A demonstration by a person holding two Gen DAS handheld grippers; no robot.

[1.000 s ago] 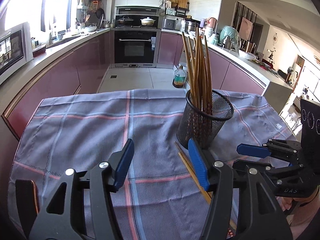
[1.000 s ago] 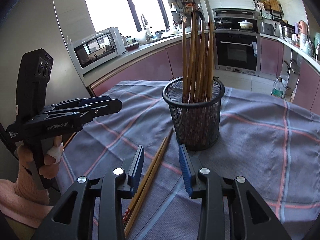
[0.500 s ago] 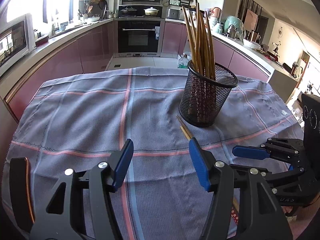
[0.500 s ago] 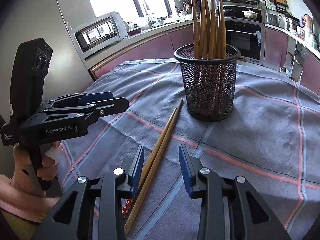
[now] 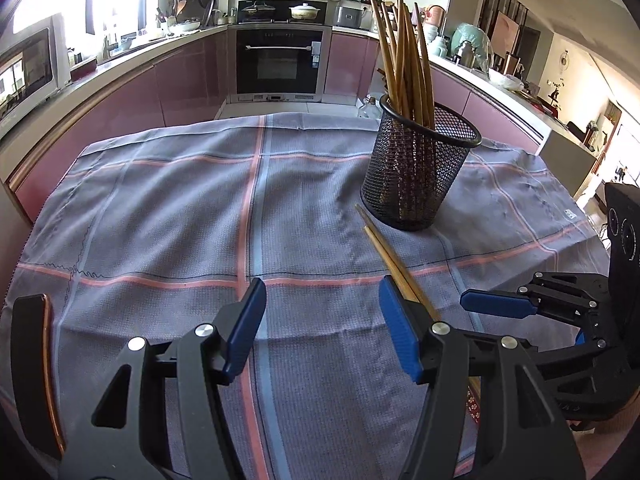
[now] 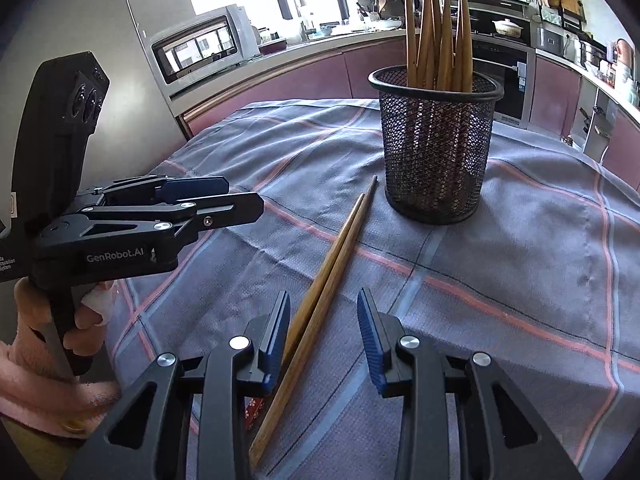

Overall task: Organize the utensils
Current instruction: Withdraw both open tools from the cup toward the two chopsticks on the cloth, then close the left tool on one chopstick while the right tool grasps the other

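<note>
1. The right gripper (image 6: 323, 334) fills the bottom centre of its own view, its blue pads standing moderately apart with nothing between them. It sits low over the cloth, apparently lined up to take what lies ahead of it.
2. The left gripper (image 5: 322, 326) sits at the bottom of its view with its pads spread wider and nothing in its grasp. In the right wrist view it appears at centre left, hanging above the table edge beside the work, which suggests it is waiting rather than reaching.
3. A pair of loose chopsticks (image 6: 320, 284) lies flat on the cloth, side by side and touching, running from bottom centre up towards the middle of the right view. Their thick ends pass just beside the right gripper's left pad, not between the two pads, so a small sideways shift seems needed before closing.
4. Their thin tips end just short of the mesh holder (image 6: 436, 148), upper centre right, which stands upright with a bundle of chopsticks (image 5: 404, 52) in it, tips up. The loose pair probably belongs there.
5. The checked tablecloth (image 5: 160, 208) covers the table, lightly wrinkled.
</note>
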